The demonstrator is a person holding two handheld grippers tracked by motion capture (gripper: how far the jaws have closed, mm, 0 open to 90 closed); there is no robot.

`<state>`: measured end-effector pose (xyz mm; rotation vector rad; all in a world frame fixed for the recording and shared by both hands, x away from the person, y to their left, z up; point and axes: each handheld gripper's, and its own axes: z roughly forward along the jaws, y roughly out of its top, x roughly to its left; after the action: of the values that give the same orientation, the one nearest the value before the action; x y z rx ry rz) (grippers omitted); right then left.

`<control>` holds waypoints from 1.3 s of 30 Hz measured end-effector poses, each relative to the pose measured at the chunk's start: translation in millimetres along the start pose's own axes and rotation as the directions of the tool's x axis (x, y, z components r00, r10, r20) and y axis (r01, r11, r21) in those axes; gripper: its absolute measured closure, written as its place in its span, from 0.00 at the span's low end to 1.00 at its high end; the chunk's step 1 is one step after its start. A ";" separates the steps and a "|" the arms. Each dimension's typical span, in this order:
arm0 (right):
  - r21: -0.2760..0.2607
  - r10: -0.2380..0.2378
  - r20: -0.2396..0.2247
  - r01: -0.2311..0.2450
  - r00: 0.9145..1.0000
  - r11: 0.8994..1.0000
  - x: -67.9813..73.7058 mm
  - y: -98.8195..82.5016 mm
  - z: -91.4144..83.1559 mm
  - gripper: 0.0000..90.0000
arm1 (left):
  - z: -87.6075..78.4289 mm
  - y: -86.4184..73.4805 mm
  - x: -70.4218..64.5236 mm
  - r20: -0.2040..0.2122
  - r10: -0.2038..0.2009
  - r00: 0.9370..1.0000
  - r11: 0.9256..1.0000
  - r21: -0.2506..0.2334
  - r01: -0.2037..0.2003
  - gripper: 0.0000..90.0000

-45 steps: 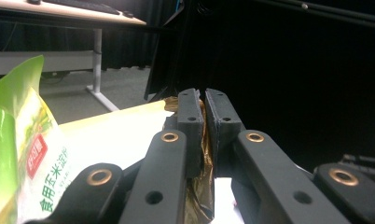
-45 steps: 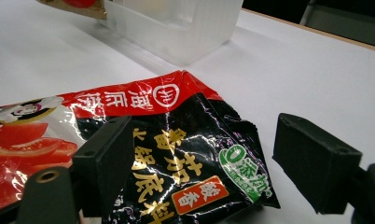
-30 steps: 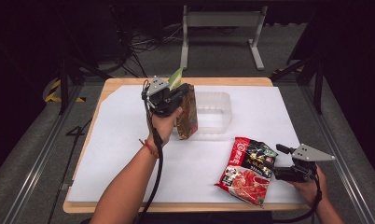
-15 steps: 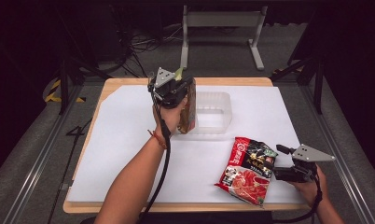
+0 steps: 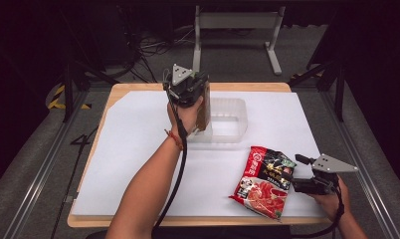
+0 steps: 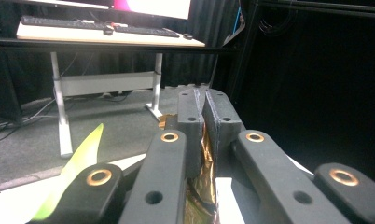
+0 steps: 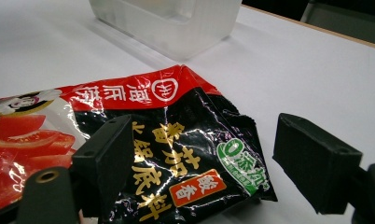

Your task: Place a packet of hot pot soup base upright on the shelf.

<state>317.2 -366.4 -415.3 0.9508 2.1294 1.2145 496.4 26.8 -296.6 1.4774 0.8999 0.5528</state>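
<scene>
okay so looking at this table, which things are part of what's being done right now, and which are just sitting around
In use:
- left gripper, shut on a brown packet held above the table
- clear plastic tub, just beside that packet
- red and black sauce packet, at the open right gripper

Just there:
- desk with keyboard
- metal stand
- floor cables

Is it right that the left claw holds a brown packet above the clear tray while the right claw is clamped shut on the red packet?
Not quite: the right claw is open, its jaws apart around the red packet in the right gripper view. The rest stands.
</scene>
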 end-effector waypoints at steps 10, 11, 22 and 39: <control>0.001 -0.007 0.002 0.007 1.000 1.000 1.3 -0.1 -1.1 0.23 | 3.2 -18.7 1.4 0.027 -0.015 1.000 1.000 0.028 0.014 0.93; 0.001 -0.007 0.003 0.007 1.000 1.000 1.2 -0.1 -1.2 0.23 | 2.1 -22.6 1.3 0.040 -0.008 0.999 0.999 0.034 0.007 0.92; 0.006 -0.009 0.001 0.009 1.000 1.000 2.2 -0.1 0.8 0.23 | -22.2 -35.5 10.9 0.140 0.027 0.990 0.999 0.029 -0.031 0.84; 0.020 -0.012 -0.006 0.012 1.000 1.000 4.4 0.4 4.8 0.23 | -29.3 -36.8 33.8 0.134 0.090 0.987 0.993 0.065 -0.100 0.95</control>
<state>317.9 -360.3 -417.5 0.9432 2.1521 1.1943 485.3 69.1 -334.7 1.6084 0.7561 0.4915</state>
